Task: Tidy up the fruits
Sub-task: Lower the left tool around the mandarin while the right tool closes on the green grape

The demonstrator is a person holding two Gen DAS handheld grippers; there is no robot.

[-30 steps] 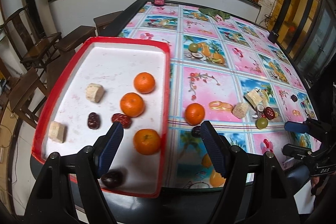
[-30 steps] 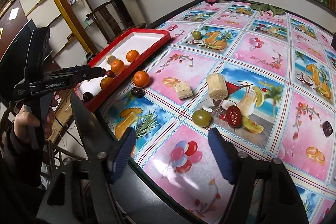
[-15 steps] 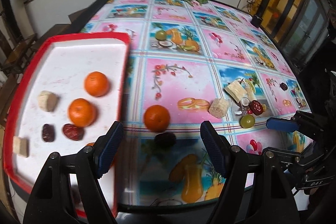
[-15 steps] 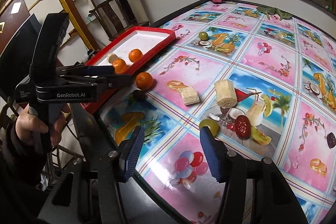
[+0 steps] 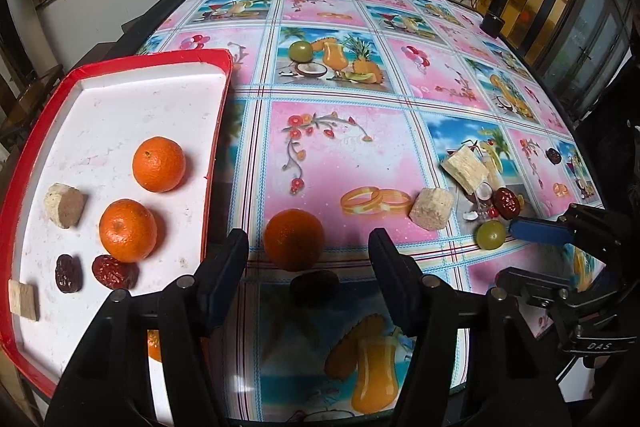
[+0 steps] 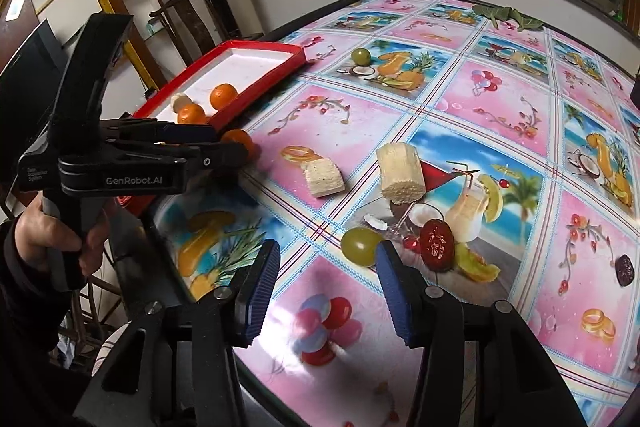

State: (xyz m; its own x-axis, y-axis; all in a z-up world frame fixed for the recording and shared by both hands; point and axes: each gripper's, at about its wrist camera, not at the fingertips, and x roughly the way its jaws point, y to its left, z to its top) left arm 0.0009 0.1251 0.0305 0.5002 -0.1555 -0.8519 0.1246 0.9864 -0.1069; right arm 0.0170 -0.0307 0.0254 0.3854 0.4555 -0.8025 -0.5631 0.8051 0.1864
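- Left gripper (image 5: 308, 263): jaws spread wide, nothing between the pads. Over the last second it has swung off the tray (image 5: 48, 131) and now frames the loose orange (image 5: 294, 245) on the table (image 5: 332, 155), with a dark date (image 5: 315, 287) just nearer.
- Reading: tray drop looks finished; this orange seems the next pick.
- Right gripper (image 6: 324, 281): jaws apart, empty. It has closed in on the green grape (image 6: 360, 245), which now sits just ahead between the tips; red date (image 6: 437, 245) just beside it.
- Tray holds two oranges (image 5: 159, 164), two dates and three pale chunks.
- Still out on the table: two pale blocks (image 6: 400, 171), a second green fruit (image 5: 301, 51) far off, another dark date (image 6: 625, 269) well to the right.
- Hard to see: a sliver of orange (image 5: 154, 345) shows behind the left gripper's frame, mostly covered. The near tray corner is cut off.
- In the right view the left gripper's body covers part of the tray and half the loose orange.
- Cannot tell what the pale chunks are.
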